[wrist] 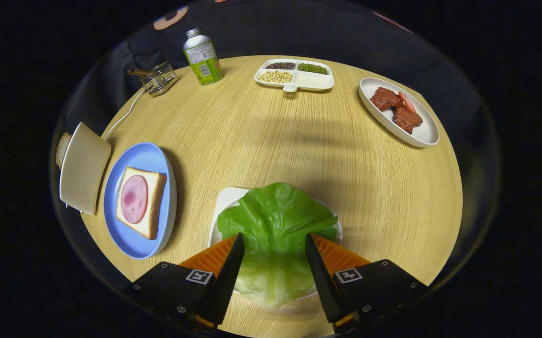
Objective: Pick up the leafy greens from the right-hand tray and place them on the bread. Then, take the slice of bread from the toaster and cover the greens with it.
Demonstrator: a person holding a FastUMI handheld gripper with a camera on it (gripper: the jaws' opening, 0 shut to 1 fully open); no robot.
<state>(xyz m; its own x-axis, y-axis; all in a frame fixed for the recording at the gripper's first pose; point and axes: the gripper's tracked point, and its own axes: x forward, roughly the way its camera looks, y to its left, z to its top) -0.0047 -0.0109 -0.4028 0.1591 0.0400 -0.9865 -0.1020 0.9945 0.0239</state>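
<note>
Gripper view is showing a broad, crinkled green leaf [274, 234] lying over a white tray [225, 202], with the claw [274, 241] spread apart, flanking it.

Staged kitchen table inside a dark cloth booth. Round wooden table [271, 136] set with food: toaster [83, 166], blue plate [145, 159] with bread and ham, divided dish [294, 75] of beans, meat plate [421, 134], bottle [202, 57], lettuce [273, 220] between spread gripper [273, 241] fingers.
</note>
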